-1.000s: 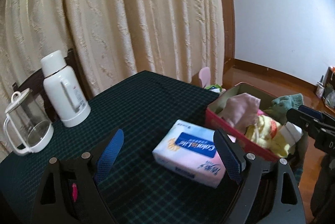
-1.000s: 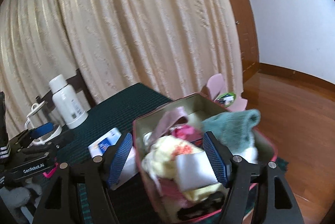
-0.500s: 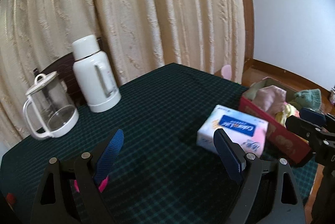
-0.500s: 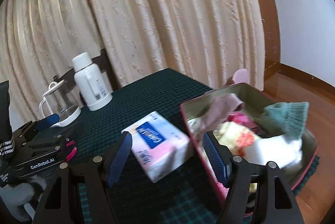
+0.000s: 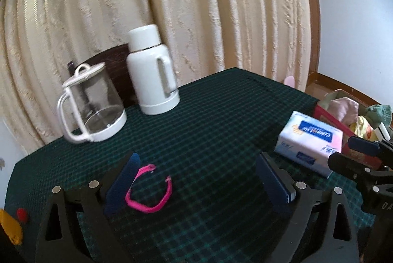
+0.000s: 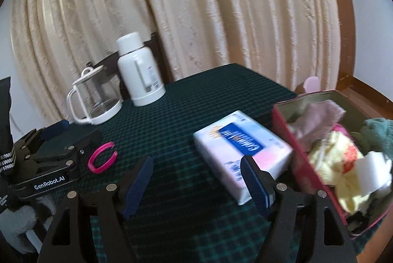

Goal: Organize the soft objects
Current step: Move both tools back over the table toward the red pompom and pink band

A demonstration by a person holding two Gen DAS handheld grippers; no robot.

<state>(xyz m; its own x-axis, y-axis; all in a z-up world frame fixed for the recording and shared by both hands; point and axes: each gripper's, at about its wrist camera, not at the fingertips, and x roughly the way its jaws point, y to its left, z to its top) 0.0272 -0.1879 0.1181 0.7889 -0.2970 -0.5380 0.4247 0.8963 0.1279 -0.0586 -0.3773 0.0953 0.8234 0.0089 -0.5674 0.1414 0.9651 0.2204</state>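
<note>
A pink open wristband [image 5: 130, 199] lies on the dark green checked tablecloth [image 5: 221, 115]. It is between the fingers of my left gripper [image 5: 199, 164], close to the left finger, and nothing touches it. That gripper's jaws are opening. My right gripper [image 6: 196, 164] is also opening over bare cloth, its right finger just in front of a white and blue tissue pack [image 6: 243, 147]. Right of the pack stands a red box [image 6: 307, 164] with a pink cloth [image 6: 319, 118], yellow fabric [image 6: 331, 159], a green knit piece [image 6: 375, 132] and a white sponge [image 6: 373, 169].
A white thermos [image 5: 152, 71] and a glass jug [image 5: 91, 103] stand at the table's far left edge before a cream curtain. A yellow and a red thing [image 5: 9, 228] show at the near left. Wooden floor lies beyond the table's right side.
Both grippers have swung left across the table. The box and tissue pack slid to the right of both views, and the pink wristband came in between the left fingers. The left jaws stand a little wider.
</note>
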